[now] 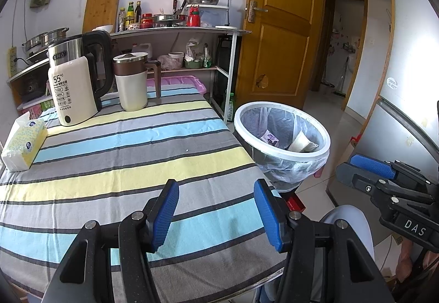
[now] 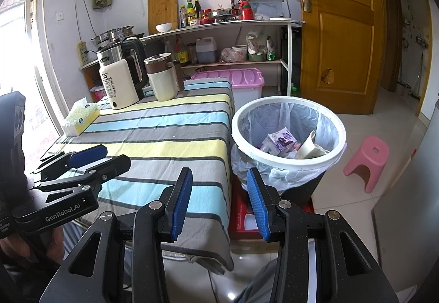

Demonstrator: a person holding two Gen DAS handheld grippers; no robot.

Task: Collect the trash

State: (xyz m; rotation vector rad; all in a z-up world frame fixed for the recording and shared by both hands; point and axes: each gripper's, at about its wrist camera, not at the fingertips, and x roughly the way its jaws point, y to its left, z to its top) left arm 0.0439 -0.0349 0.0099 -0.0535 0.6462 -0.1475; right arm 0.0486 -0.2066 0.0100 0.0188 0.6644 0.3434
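Left wrist | kettle (image 1: 74, 83), jug (image 1: 134, 80), tissue pack (image 1: 23, 143) on table (image 1: 137, 165)

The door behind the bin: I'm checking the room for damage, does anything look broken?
Yes. The wooden door has a ragged hole in its lower panel, exposing a paler core. The trash bin stands upright; nothing looks spilled.

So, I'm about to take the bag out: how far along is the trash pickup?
Looks nearly finished. The trash bin already holds a crumpled cup and wrappers. Nothing is in hand: the left gripper and right gripper are both open and empty. The table shows only a kettle, jug and tissue pack, no visible litter.
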